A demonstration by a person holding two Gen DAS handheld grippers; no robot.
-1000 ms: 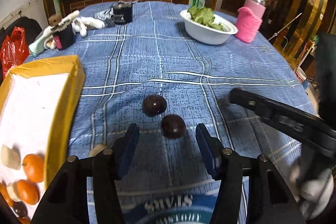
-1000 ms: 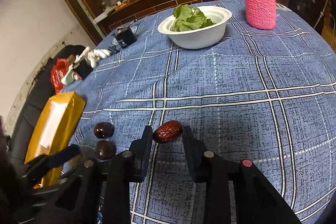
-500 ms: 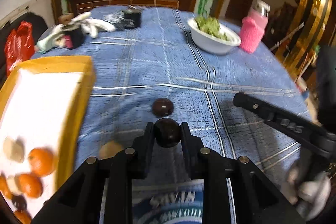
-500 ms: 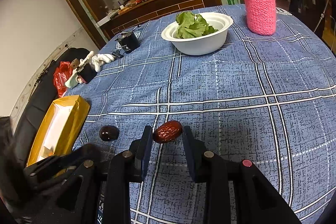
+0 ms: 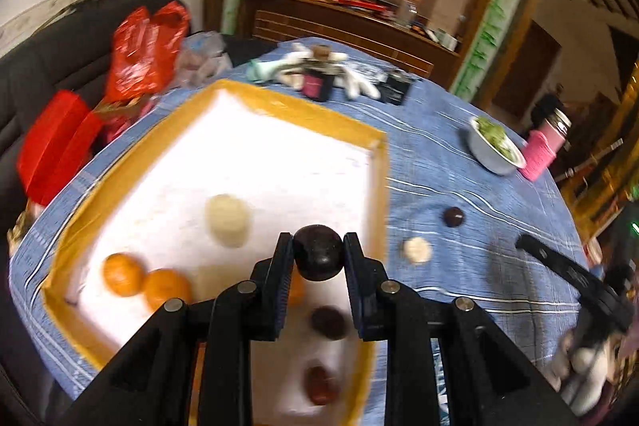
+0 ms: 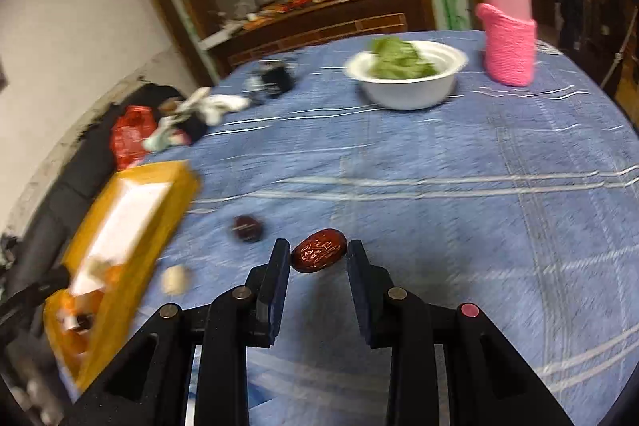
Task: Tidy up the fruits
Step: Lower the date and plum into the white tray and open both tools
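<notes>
Dark round fruit (image 5: 318,256) and pale ball (image 5: 417,249) beside yellow-rimmed tray (image 5: 381,186).

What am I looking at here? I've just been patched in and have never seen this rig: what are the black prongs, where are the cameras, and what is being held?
No robot: a person holds a two-finger gripper in each hand, each with a fisheye camera looking along its fingers. In the left view, the left gripper clamps a dark round fruit above the yellow-rimmed tray, which holds oranges and other fruit. In the right view, the right gripper grips a red date over the blue tablecloth. A dark fruit and a pale one remain on the cloth.
</notes>
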